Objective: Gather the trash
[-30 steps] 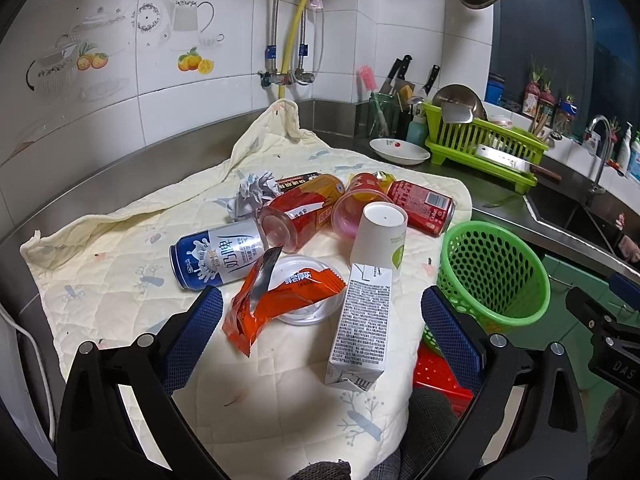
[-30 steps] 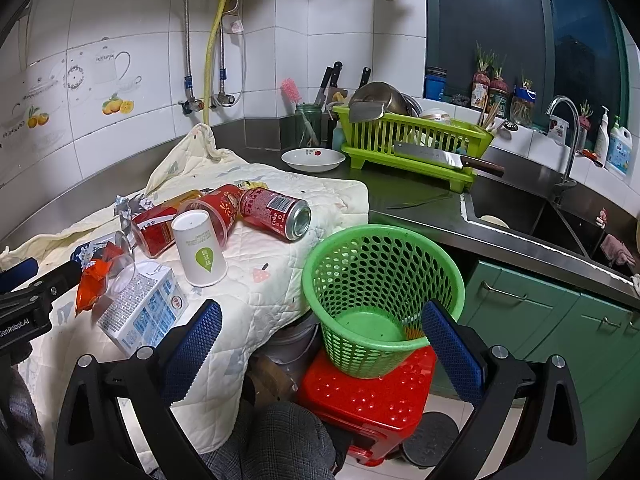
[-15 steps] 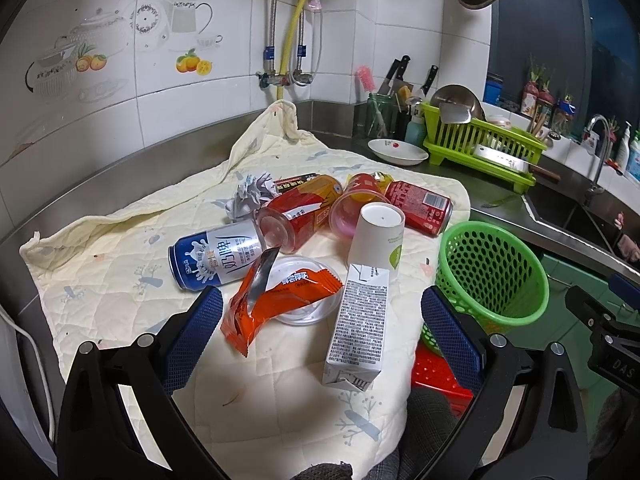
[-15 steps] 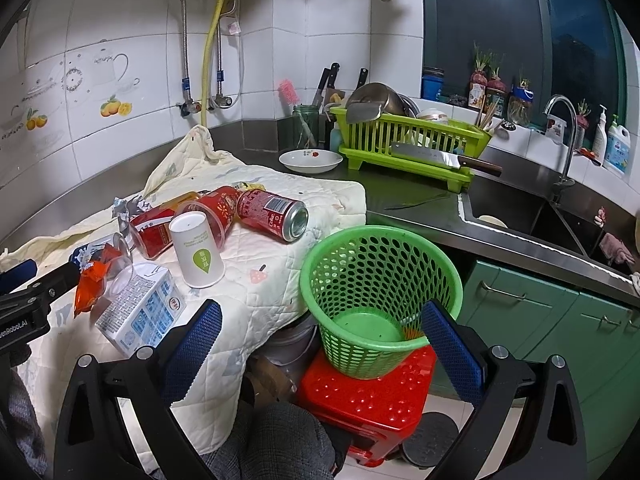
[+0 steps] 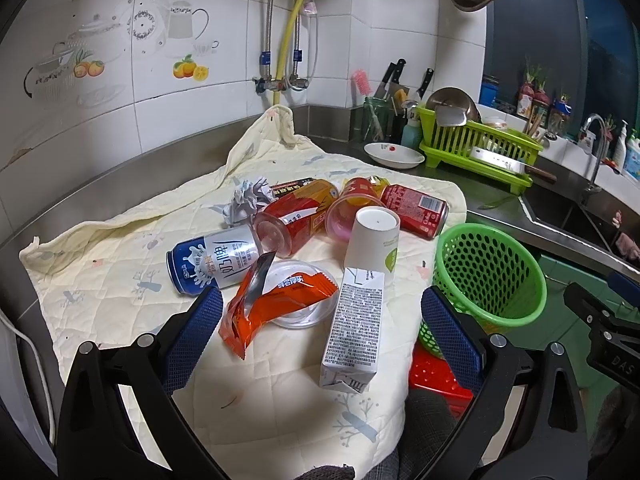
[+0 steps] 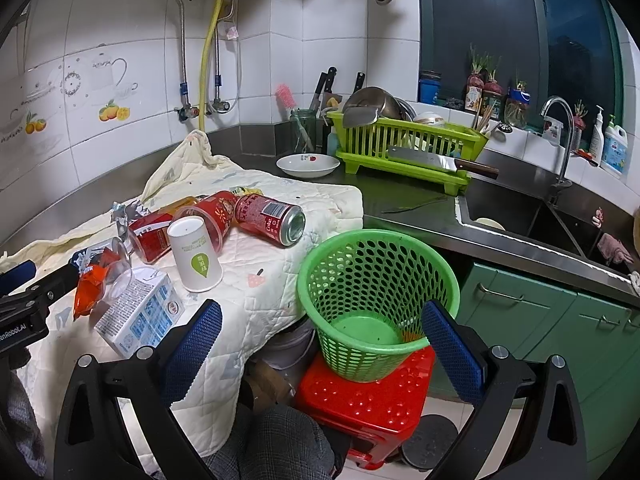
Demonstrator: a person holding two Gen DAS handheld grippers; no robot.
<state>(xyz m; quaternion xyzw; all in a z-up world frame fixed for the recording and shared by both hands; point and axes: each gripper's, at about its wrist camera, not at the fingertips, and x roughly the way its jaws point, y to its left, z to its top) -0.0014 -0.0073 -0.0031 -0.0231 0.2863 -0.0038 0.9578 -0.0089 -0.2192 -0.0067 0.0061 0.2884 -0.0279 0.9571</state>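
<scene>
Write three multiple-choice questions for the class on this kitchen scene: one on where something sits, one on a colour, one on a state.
1. Where does the green basket stand?
A. on a red stool
B. in the sink
C. on the cloth

2. What colour is the snack wrapper lying on the clear lid?
A. purple
B. orange
C. black

3. How does the white paper cup stand?
A. on its side
B. upright, mouth up
C. upside down, mouth on the cloth

Answers:
1 A: the basket rests on the red stool beside the counter.
2 B: the wrapper is bright orange with a silver inside.
3 C: the closed bottom of the cup faces up, and its wide end sits on the cloth.
</scene>
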